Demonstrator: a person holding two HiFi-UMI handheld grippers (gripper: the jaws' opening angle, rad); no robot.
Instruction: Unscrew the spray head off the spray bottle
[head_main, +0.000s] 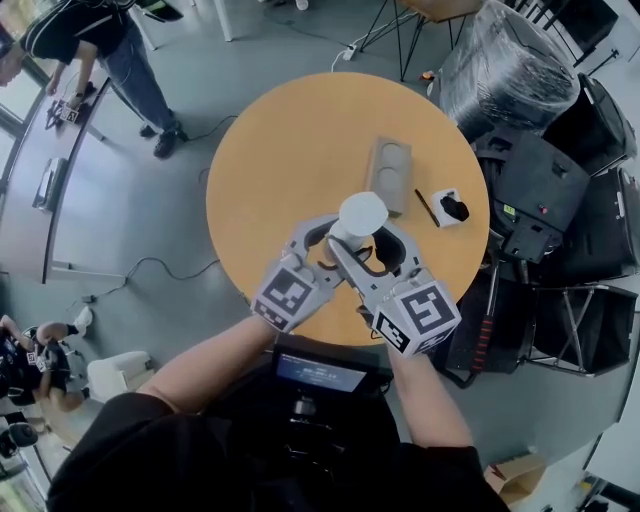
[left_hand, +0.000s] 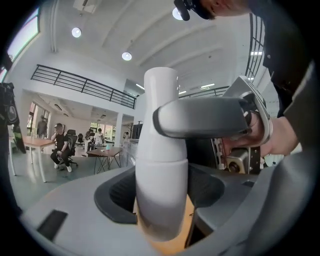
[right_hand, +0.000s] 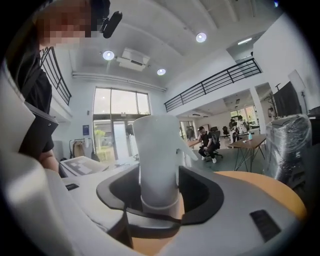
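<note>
White plastic fills both gripper views: the spray bottle (left_hand: 161, 200) stands upright over the 6 o'clock side of the round wooden table (head_main: 270, 150). No view shows whether its base rests on the wood. The left gripper (left_hand: 162, 189) reaches in from about 7 o'clock and clamps the bottle's body low down, jaws wide because the body is wide. That looks like the anchoring hold, there to stop the bottle from spinning. The right gripper (right_hand: 160, 192) comes from about 5 o'clock and sits higher, its jaws closed in on the spray head (right_hand: 156, 150) just above the collar, pads seemingly against its sides. This grip would do the turning. The two sets of jaws cross one above the other, so each can work without fouling its partner. A tan tray (head_main: 390, 175) lies at 1 o'clock from the bottle and a small white box (head_main: 450, 207) at 3 o'clock, both well apart from it. The head looks seated on the neck, so I judge the unscrewing unfinished.
</note>
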